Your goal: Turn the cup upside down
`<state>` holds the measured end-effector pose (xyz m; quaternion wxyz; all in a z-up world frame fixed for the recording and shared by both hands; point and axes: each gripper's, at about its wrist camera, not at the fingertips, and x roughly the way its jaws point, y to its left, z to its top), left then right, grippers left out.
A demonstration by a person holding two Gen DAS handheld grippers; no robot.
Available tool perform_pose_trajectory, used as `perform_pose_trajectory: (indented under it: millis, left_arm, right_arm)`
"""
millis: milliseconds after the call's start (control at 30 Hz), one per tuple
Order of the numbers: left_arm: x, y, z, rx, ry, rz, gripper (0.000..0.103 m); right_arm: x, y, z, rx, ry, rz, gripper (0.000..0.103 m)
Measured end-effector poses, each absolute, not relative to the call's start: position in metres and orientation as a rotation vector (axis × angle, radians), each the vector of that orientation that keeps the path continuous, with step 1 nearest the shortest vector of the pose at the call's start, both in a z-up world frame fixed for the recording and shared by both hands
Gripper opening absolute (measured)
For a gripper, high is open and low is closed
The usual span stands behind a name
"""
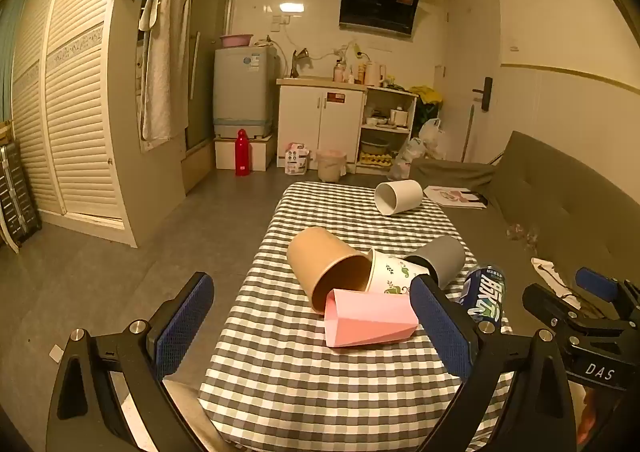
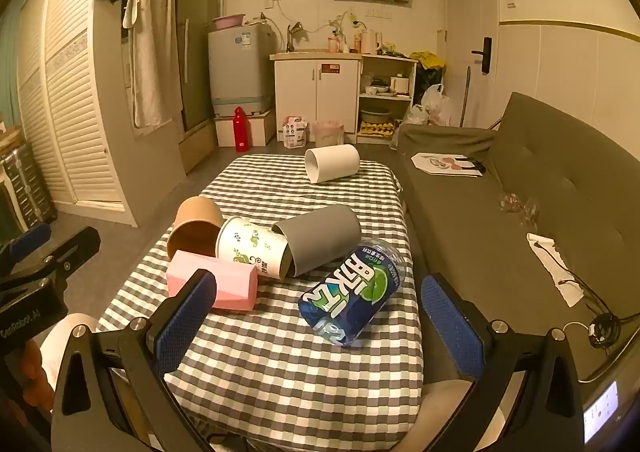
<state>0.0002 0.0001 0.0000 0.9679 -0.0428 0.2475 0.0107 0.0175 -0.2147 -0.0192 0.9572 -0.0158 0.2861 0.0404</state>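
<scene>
Both grippers hover at the near end of the checked table, jaws spread wide and holding nothing. Ahead of the left gripper, between its jaws, the brown cup and pink cup lie on their sides, touching. The patterned cup, grey cup and blue bottle lie ahead of the right gripper. The white cup lies far beyond.
</scene>
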Motion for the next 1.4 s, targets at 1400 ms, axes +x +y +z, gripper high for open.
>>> perform_pose_trajectory:
  millis: [1400]
  left_arm:
    - [0.0042,0.0008,-0.0045,-0.087,0.506,0.024,0.101]
  right_arm:
    - [0.0205,-0.218,-0.0194,-0.021,0.597,0.075,0.103]
